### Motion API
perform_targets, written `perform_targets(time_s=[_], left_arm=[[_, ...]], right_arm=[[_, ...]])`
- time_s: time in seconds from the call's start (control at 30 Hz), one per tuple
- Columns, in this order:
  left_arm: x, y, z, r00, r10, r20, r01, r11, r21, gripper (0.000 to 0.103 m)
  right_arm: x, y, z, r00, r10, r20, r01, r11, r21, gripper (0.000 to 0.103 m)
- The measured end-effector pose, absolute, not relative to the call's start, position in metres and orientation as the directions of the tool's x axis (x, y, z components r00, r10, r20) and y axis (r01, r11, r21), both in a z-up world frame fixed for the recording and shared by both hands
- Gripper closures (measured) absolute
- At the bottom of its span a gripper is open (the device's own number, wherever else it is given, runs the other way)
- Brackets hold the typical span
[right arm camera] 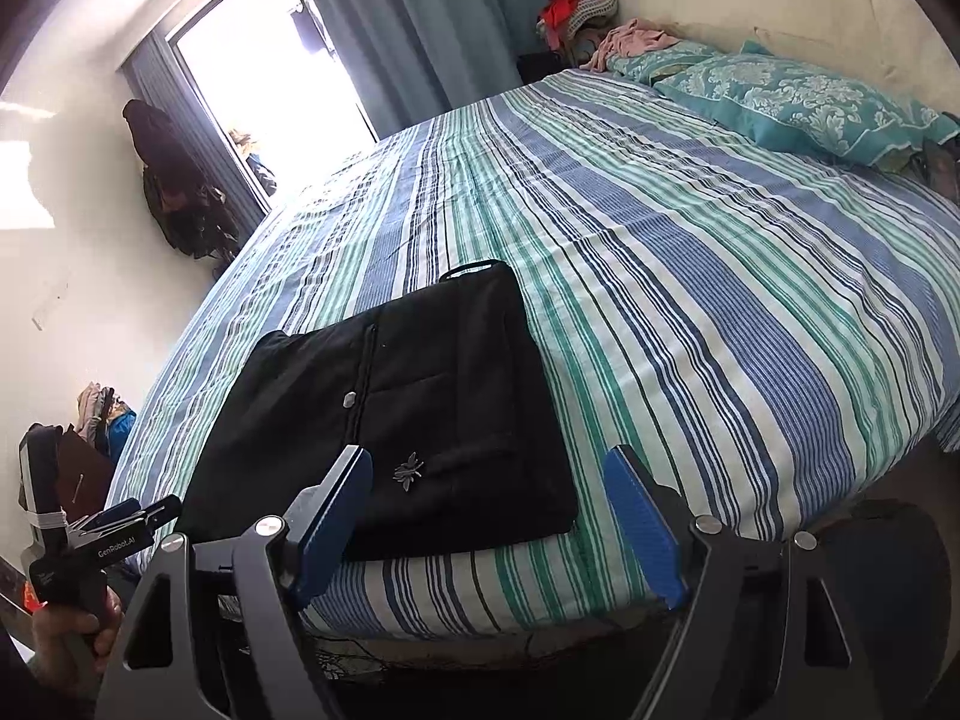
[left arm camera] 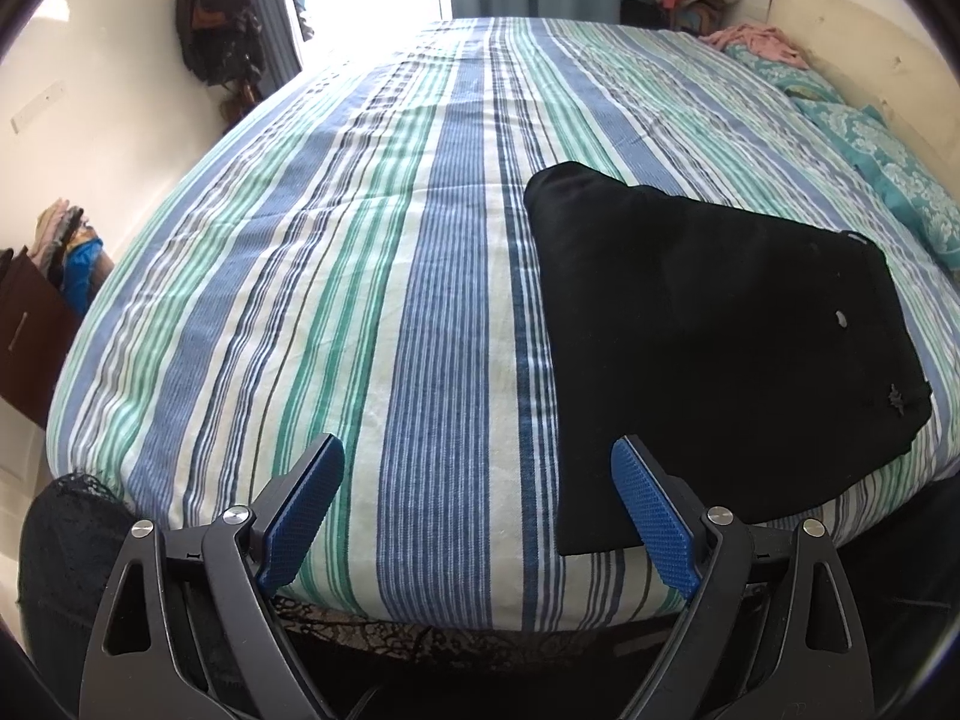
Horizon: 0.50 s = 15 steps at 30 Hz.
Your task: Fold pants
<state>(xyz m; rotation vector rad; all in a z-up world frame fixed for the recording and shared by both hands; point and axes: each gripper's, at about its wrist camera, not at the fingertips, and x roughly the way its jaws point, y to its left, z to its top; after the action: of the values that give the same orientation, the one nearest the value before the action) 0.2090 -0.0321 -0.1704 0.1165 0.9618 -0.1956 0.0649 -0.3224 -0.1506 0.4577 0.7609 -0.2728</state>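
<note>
Black pants [left arm camera: 714, 336] lie folded into a flat square near the front edge of the striped bed [left arm camera: 372, 276]. My left gripper [left arm camera: 477, 468] hangs open above the front edge, its right blue pad over the fold's near left corner; whether it touches the cloth I cannot tell. In the right wrist view the same pants [right arm camera: 408, 420] show a small metal insect ornament [right arm camera: 409, 470] and a button. My right gripper [right arm camera: 487, 480] is open over the fold's near right corner, with nothing pressed between its pads. The left gripper [right arm camera: 159, 510] also appears there at lower left, held in a hand.
Teal patterned pillows [right arm camera: 804, 105] and a pink garment [right arm camera: 636, 39] lie at the head of the bed. Dark clothes hang on the wall [left arm camera: 216, 30] by the bright window. A brown box with clothes [left arm camera: 36, 324] stands left of the bed. Striped sheet [right arm camera: 690, 276] stretches beyond the pants.
</note>
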Motion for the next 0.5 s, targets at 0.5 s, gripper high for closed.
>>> perform_targets(time_s=[0.5], left_arm=[[0.299, -0.036, -0.199, 0.211, -0.516, -0.830, 0.344, 0.834, -0.431, 0.006]], right_arm=[[0.156, -0.430, -0.222, 0.501, 0.493, -0.711, 0.281, 0.685, 0.672, 0.023]])
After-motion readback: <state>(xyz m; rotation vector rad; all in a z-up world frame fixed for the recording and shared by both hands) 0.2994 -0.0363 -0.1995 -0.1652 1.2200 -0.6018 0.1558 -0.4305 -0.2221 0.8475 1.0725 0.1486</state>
